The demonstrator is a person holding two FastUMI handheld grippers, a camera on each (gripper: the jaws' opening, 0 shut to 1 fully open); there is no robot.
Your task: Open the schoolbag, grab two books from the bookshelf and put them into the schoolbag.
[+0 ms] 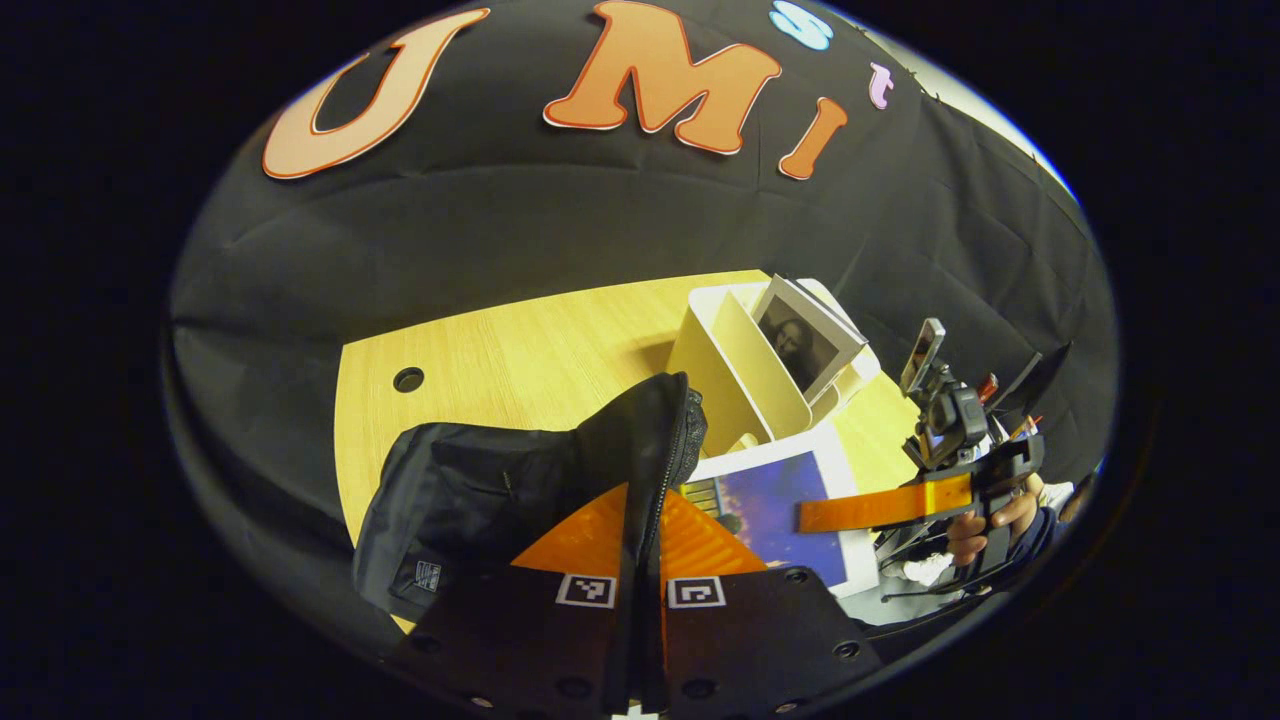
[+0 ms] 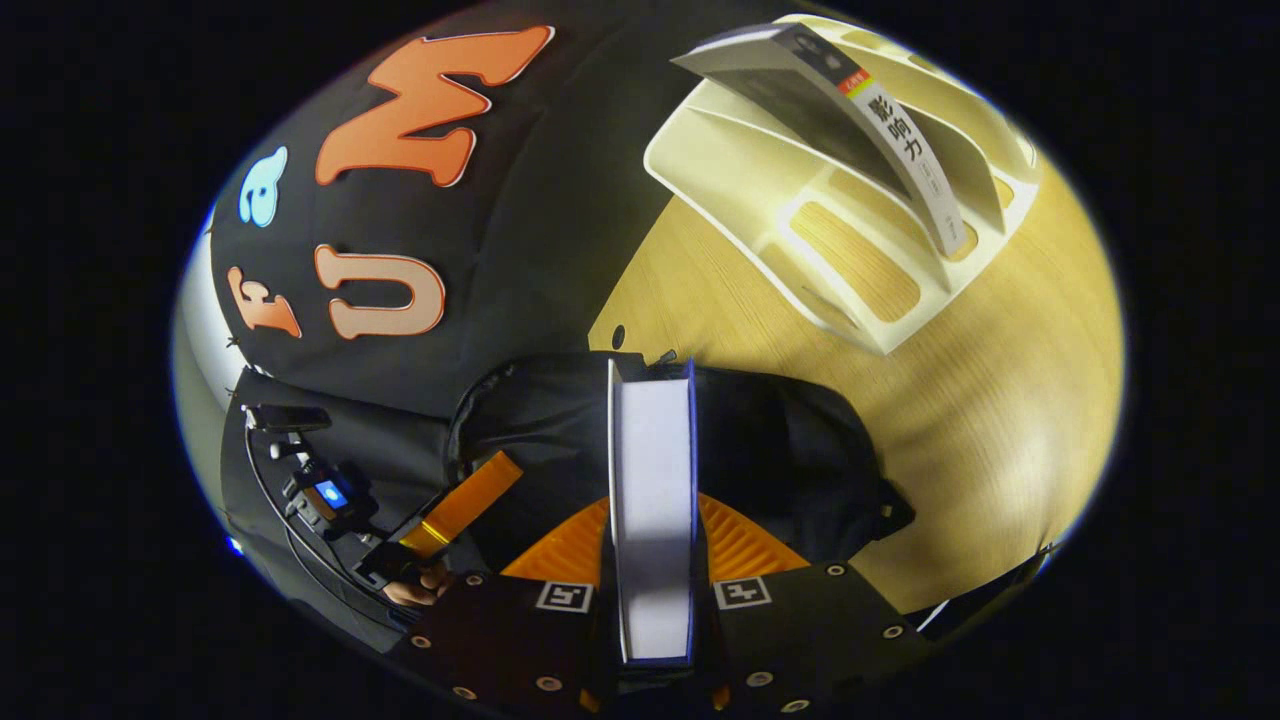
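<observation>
Standing by the wooden worktop (image 1: 520, 350), I'd say the step in hand is getting the first book into the black schoolbag (image 1: 480, 490), which slumps at the near edge with its zipped mouth pulled up. The white bookshelf (image 2: 850, 230) sits beyond it, apart from the bag, with one book (image 2: 900, 140) leaning in its slots. The left gripper (image 1: 640, 560) has its jaws clamped on the bag's zipper edge, holding that flap upright. The right gripper (image 2: 650, 560) has its jaws pressed on a white-paged book (image 2: 652, 470), edge-on, its far end right at the bag's opening.

To do this well, I think the left hand should lift and draw the flap outward so the mouth gapes wider. The right should tip the book's leading corner down into the gap and slide it along the inner wall, releasing only once the bag bears its weight.
</observation>
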